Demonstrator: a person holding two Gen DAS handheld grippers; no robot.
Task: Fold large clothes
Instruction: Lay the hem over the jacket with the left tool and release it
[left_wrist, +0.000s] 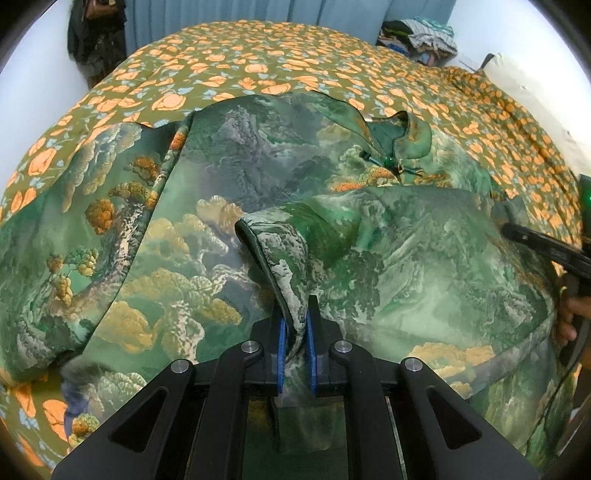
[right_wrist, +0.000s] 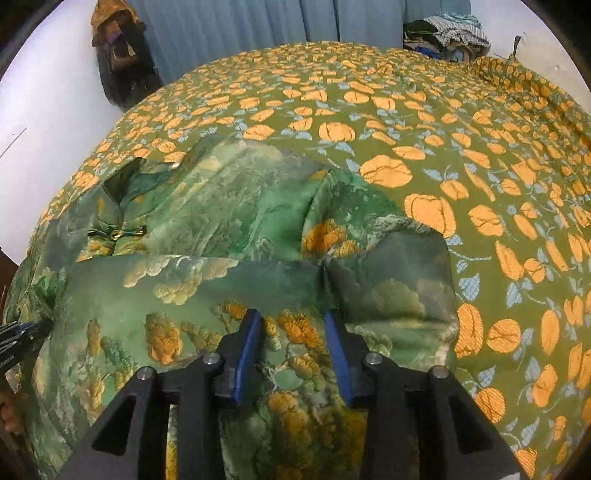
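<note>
A large green dress (left_wrist: 229, 177) with a landscape print lies spread on the bed. Its collar with a green clasp (left_wrist: 391, 162) points to the far right. My left gripper (left_wrist: 295, 325) is shut on a folded sleeve edge (left_wrist: 280, 258) of the dress and holds it raised over the middle. My right gripper (right_wrist: 293, 328) is open, its blue pads (right_wrist: 249, 347) above a folded part of the dress (right_wrist: 229, 229). The right gripper also shows at the right edge of the left wrist view (left_wrist: 539, 243).
The bed is covered by an olive sheet with orange flowers (right_wrist: 480, 166). A pile of clothes (left_wrist: 424, 37) lies at the far right corner. A dark bag (right_wrist: 118, 55) hangs on the white wall at the left. A blue curtain (right_wrist: 258, 26) hangs behind.
</note>
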